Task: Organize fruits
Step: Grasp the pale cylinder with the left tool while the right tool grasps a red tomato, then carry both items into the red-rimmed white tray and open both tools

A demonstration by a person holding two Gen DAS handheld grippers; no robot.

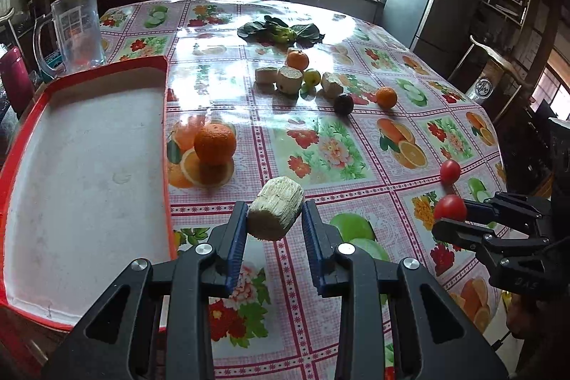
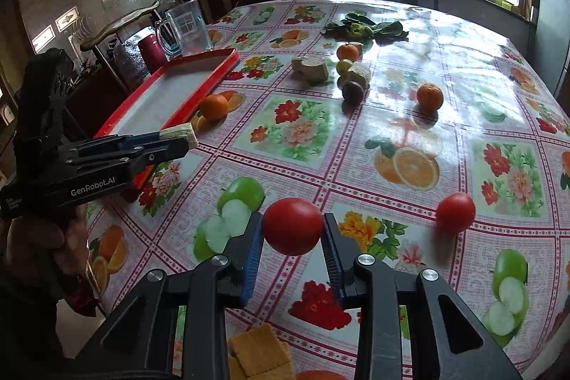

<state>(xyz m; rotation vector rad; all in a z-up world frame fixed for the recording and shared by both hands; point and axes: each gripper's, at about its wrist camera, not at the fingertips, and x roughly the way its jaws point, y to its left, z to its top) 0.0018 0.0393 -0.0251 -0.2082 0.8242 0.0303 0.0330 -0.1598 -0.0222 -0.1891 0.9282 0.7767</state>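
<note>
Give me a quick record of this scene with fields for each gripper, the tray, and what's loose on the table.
left gripper: shut on pale fibrous cut stalk chunk, held above the floral tablecloth
right gripper: shut on round red tomato
red-rimmed white tray: nothing in it
loose nearby: second red tomato, large orange beside the tray
farther back: two small oranges, three stalk chunks, dark round fruit, leafy greens

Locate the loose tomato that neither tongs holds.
The loose tomato lies on the tablecloth just right of the right tongs, which grip another tomato.
</note>
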